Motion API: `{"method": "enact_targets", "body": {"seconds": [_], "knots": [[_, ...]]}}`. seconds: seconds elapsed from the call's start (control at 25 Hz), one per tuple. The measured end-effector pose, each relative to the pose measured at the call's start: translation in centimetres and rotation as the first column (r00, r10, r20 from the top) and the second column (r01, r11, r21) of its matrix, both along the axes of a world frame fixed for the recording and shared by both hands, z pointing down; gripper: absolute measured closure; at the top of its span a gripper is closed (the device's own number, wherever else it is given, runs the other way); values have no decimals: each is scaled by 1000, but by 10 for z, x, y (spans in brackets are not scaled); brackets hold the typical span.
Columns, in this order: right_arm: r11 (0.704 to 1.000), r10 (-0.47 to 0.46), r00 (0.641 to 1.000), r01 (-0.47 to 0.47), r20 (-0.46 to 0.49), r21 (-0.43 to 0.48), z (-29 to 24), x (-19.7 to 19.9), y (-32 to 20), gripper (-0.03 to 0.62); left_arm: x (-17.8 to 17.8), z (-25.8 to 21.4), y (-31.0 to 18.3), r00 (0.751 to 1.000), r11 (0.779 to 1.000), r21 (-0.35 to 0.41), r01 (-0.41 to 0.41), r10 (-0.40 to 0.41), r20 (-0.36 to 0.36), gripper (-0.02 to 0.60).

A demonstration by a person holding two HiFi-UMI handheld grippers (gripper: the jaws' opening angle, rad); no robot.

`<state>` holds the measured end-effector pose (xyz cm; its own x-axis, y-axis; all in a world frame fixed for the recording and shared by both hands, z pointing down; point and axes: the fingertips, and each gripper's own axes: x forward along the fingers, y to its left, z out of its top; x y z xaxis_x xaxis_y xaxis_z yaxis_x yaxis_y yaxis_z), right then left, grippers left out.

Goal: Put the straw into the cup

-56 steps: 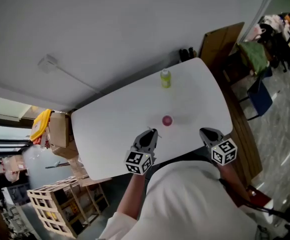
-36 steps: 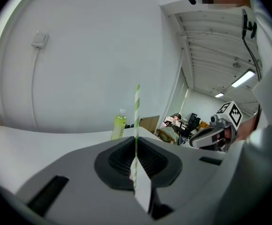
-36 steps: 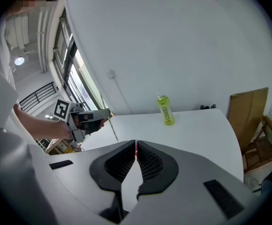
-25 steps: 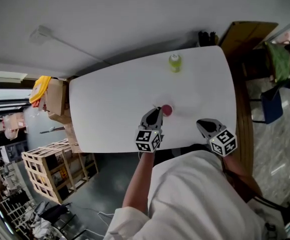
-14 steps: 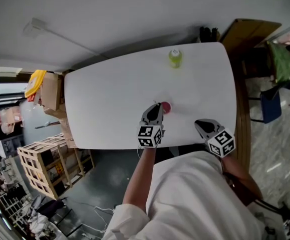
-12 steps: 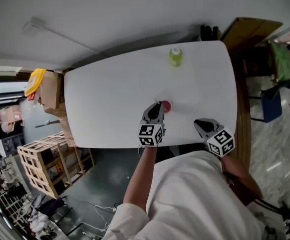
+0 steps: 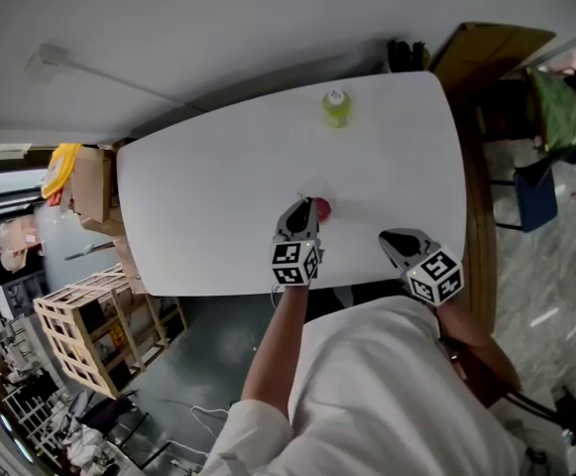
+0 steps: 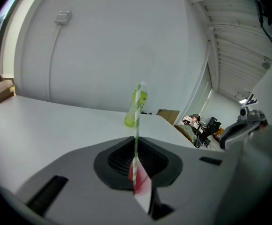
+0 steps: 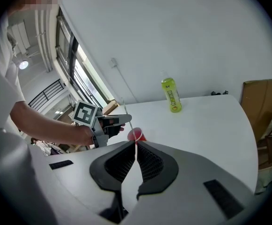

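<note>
My left gripper (image 7: 301,209) is shut on a green-and-white striped straw (image 8: 136,121), which stands upright between its jaws. A small red cup (image 7: 322,208) sits on the white table (image 7: 208,206), right at the gripper's tip. In the right gripper view the straw (image 9: 128,118) slants down to the rim of the red cup (image 9: 136,135); I cannot tell whether its end is inside. My right gripper (image 7: 393,238) hangs at the table's near edge, to the right of the cup, shut with nothing in it.
A green bottle (image 7: 335,107) stands near the table's far edge, well beyond the cup. A brown board (image 7: 486,53) leans at the far right corner. Wooden crates (image 7: 79,335) and boxes sit on the floor at the left.
My left gripper has moved forward with the straw and now reaches the red cup. The right gripper has stayed by the near edge.
</note>
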<state>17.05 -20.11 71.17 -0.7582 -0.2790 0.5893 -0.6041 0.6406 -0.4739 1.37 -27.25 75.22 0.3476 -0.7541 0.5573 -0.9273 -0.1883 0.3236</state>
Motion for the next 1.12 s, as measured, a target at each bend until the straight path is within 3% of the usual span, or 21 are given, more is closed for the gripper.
{"method": "enact_targets", "body": {"seconds": [0.2,0.48,1.12], "knots": [[1000,10,1000,-9,3,-8,3,7,-2,557,-1,6,-1,1000,1000,-12,15,-15,-5,556],[1000,2,1000,-2,7,-11,4,6,-1,557,-1,12,7,999,999,-44,29,-31,-39,494],[999,23,999,-24,36,29,-9,16,-4,557,4,-13,9,1000,1000,-3,14,-14,-11,524]]}}
